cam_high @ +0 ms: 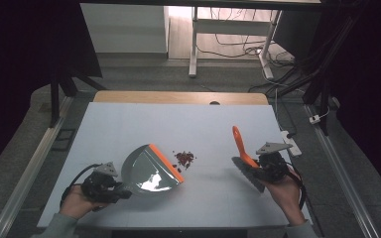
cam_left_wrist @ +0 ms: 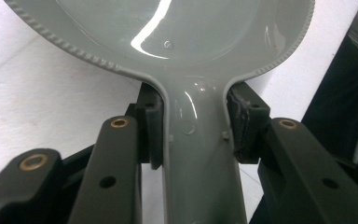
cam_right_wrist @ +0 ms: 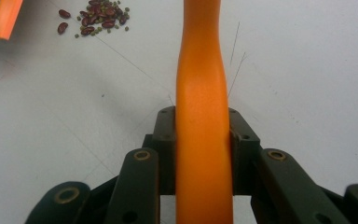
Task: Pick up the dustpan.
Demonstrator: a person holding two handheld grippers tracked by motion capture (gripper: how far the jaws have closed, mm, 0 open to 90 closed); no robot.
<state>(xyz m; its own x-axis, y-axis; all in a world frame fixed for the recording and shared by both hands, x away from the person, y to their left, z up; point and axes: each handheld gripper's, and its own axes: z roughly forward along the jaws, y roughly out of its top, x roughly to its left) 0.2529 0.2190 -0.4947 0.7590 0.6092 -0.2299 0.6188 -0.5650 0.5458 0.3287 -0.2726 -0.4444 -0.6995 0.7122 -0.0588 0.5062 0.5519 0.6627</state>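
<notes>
While clamped by its neck in the left gripper (cam_high: 110,191), jaws pinching, grey plastic dustpan with orange lip (cam_high: 151,171): light, rigid, glossy, slip-prone, beside scattered red beans (cam_high: 184,158); orange-handled brush (cam_high: 243,151), right gripper (cam_high: 268,171) pinching handle, stiff, bristles soft

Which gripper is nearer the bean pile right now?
Right, narrowly. The right gripper sits right of the bean pile; the left gripper sits lower left, behind the dustpan.

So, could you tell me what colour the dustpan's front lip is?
Orange, on the grey dustpan; clearest in the high view.
</notes>
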